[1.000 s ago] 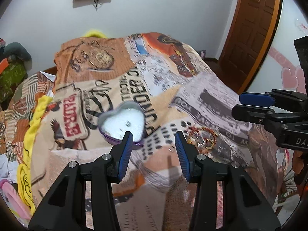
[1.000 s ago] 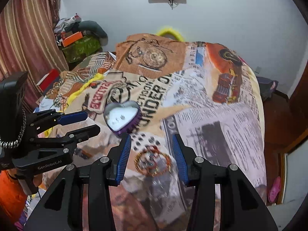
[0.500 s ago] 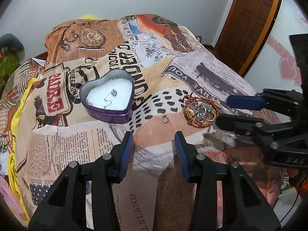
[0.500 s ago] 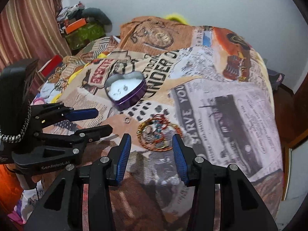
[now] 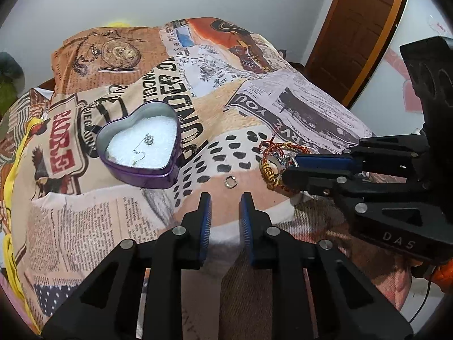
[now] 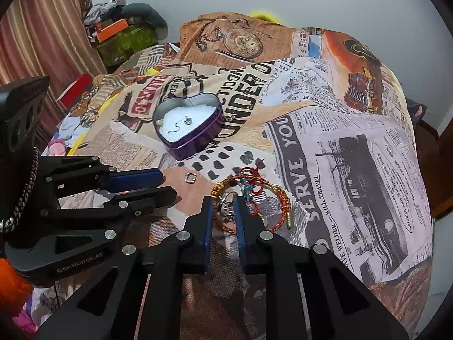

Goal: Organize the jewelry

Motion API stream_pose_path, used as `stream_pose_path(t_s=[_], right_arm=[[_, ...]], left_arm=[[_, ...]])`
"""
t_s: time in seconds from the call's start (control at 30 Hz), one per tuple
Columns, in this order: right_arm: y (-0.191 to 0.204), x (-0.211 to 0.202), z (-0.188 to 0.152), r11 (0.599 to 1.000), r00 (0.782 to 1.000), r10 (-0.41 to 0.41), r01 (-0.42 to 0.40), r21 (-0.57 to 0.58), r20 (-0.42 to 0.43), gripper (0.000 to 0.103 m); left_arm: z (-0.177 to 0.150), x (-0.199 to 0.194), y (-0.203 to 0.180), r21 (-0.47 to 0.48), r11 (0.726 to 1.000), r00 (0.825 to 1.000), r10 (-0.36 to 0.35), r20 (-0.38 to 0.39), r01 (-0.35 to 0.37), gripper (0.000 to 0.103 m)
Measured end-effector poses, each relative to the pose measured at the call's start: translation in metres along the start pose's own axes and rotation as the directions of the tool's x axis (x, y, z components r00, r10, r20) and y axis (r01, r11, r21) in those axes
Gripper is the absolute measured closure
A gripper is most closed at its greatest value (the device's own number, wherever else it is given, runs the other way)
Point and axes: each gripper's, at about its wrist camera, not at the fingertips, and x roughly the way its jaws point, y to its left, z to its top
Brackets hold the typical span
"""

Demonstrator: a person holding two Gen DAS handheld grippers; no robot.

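Observation:
A purple heart-shaped tin [image 5: 141, 176] [image 6: 198, 145] lies open on the bed, with small earrings on its white foam. A small silver ring [image 5: 230, 182] [image 6: 191, 177] lies on the blanket just ahead of my left gripper [image 5: 225, 198] [image 6: 168, 185]. Its jaws are closing with nothing between them. A tangle of red and gold bracelets [image 5: 270, 170] [image 6: 279, 201] lies to the right of the ring. My right gripper [image 6: 224, 202] [image 5: 287, 167] is down on that tangle, jaws closing, pads against a silver ring [image 6: 228, 206] in it.
A newspaper-print blanket [image 5: 297, 104] covers the whole bed and falls away at the near edge. A brown door [image 5: 356, 28] stands at the right. Boxes and clothes [image 6: 124, 34] pile up by a striped curtain [image 6: 42, 36] on the left.
Both grippers have sunk toward the blanket and their jaws have narrowed. The right one has come down onto the bracelet tangle; the left now sits just short of the small ring.

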Motion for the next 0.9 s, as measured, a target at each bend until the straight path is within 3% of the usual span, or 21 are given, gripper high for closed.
stream_pose_path(t_s=[0.17, 0.4, 0.6, 0.9], right_arm=[[-0.003, 0.005, 0.001, 1.000, 1.000, -0.003, 0.003, 0.004, -0.007, 0.090], [-0.007, 0.005, 0.003, 1.000, 1.000, 0.004, -0.004, 0.009, 0.012, 0.096], [-0.007, 0.002, 0.004, 1.000, 0.999, 0.014, -0.015, 0.010, 0.037, 0.099], [-0.011, -0.017, 0.006, 1.000, 0.997, -0.001, -0.001, 0.019, 0.077, 0.099]], left_arm=[[0.005, 0.007, -0.003, 0.014, 1.000, 1.000, -0.001, 0.004, 0.001, 0.083], [0.009, 0.016, -0.008, 0.035, 0.999, 1.000, 0.015, 0.001, -0.015, 0.095], [0.007, 0.017, -0.014, 0.064, 0.996, 0.998, 0.057, 0.019, -0.058, 0.096], [0.002, 0.002, -0.014, 0.024, 1.000, 0.999, 0.019, 0.042, -0.020, 0.096]])
